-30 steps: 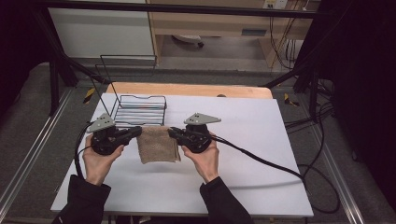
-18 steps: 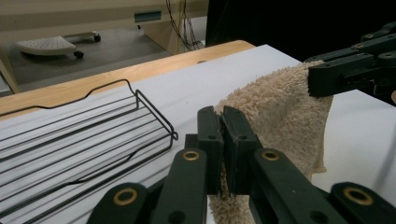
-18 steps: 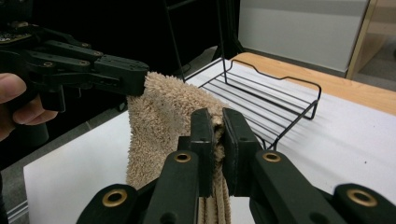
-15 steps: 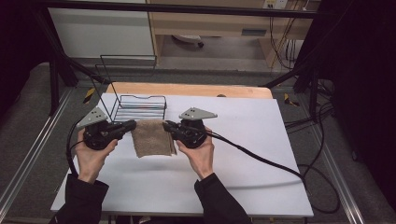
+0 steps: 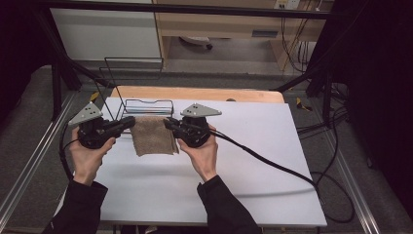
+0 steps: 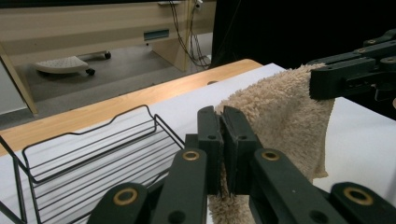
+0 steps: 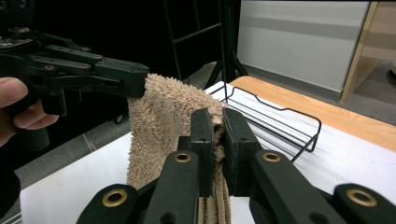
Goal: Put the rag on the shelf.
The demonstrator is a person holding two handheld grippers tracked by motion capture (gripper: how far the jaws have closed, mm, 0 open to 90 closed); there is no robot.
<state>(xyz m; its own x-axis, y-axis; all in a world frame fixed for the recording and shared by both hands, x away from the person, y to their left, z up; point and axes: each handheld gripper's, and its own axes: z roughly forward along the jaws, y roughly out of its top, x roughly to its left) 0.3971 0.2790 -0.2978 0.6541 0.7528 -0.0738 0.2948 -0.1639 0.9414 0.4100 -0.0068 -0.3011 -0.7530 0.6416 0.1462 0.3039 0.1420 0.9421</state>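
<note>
Pinching towel (image 5: pixel 154 136) corners, both grippers' clenched fingers (image 6: pixel 223 140) seem blurred from high up.

No readable text, labels, brands or numbers anywhere I can see. Nothing printed on my grippers, the towel or the rack. One small blue strip on the wooden furniture far ahead of my left gripper (image 6: pixel 221 154) might be a label, but it's too small and blurred to read.
</note>
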